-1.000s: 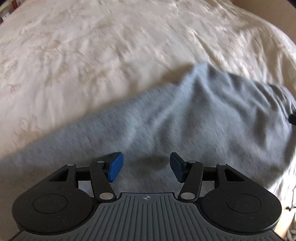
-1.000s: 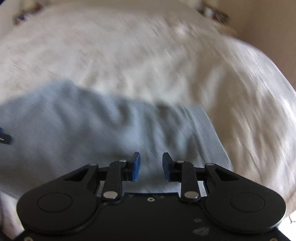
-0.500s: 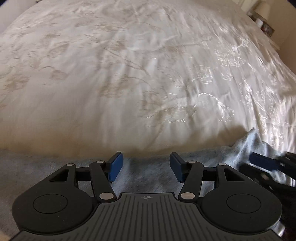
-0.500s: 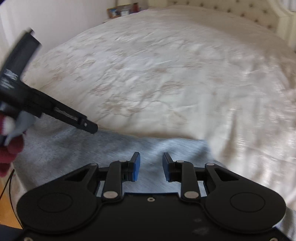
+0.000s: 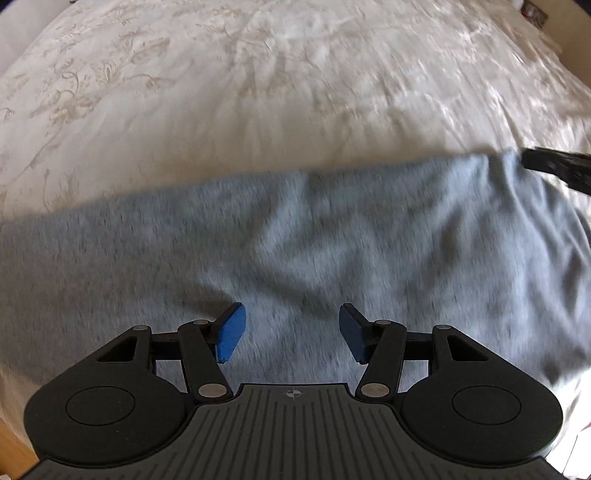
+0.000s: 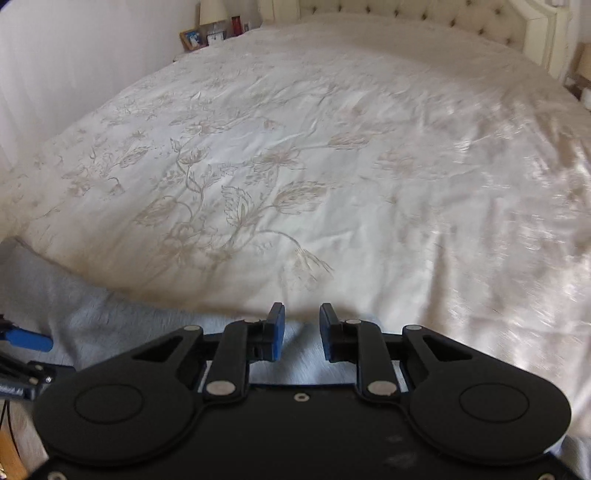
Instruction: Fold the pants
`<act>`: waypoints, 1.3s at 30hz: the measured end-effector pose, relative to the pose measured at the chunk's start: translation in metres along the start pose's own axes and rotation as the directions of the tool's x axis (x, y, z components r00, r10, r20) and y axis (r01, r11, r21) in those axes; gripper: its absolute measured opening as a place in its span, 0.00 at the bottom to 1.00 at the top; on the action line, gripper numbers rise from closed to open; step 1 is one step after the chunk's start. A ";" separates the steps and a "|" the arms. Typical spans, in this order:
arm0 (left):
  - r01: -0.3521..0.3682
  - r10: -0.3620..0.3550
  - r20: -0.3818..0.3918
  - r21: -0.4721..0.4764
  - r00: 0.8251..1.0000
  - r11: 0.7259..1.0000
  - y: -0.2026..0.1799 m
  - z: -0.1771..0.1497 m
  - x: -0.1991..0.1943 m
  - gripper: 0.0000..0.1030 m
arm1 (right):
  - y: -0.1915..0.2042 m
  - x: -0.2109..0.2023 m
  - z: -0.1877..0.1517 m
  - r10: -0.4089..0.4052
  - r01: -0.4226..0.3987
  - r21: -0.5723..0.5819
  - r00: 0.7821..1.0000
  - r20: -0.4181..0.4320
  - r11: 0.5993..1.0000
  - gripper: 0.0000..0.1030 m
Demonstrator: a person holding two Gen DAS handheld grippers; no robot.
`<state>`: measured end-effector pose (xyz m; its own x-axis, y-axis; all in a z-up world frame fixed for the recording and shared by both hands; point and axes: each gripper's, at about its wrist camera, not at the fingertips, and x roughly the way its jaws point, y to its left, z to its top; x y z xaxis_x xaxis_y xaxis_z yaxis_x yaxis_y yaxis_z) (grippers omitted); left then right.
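Grey sweatpants (image 5: 295, 240) lie spread across the near edge of a cream bedspread (image 5: 258, 92). My left gripper (image 5: 291, 332) hovers over the grey fabric with its blue pads wide apart and nothing between them. My right gripper (image 6: 301, 330) is over the near strip of the pants (image 6: 110, 317), its pads a small gap apart and empty. The other gripper's blue fingertip (image 6: 26, 341) shows at the left edge of the right wrist view, and a black part of the right tool (image 5: 557, 166) shows at the right of the left wrist view.
The embroidered cream bedspread (image 6: 295, 166) fills the view beyond the pants. A tufted headboard (image 6: 406, 11) stands at the far end. A nightstand with a lamp and picture frames (image 6: 210, 26) is at the far left. Wood floor (image 5: 14, 454) shows below the bed edge.
The left wrist view has tipped down, so much more grey fabric now lies under the left gripper. The right wrist view has lifted toward the headboard. Both gripper openings look unchanged.
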<state>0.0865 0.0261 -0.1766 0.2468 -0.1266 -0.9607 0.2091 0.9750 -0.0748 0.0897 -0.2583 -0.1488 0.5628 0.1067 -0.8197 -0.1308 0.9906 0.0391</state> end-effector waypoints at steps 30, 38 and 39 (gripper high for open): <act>0.008 -0.005 -0.050 0.058 0.999 0.998 -0.022 -0.007 0.001 0.53 | -0.106 -0.045 -0.056 -0.230 0.233 0.195 0.972 -0.036 0.953 0.24; 0.028 -0.026 -0.046 0.063 0.999 0.998 -0.018 -0.003 0.003 0.53 | -0.030 -0.078 -0.142 -0.131 0.139 0.024 0.969 -0.208 0.990 0.33; 0.031 -0.029 -0.045 0.059 0.999 0.998 -0.016 -0.003 0.003 0.53 | -0.027 -0.082 -0.151 -0.137 0.149 0.040 0.966 -0.220 0.988 0.33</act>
<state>0.0811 0.0106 -0.1787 0.1983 -0.1461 -0.9692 0.2719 0.9582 -0.0888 -0.0759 -0.3065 -0.1692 0.3821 -0.0514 -0.9227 -0.0125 0.9981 -0.0608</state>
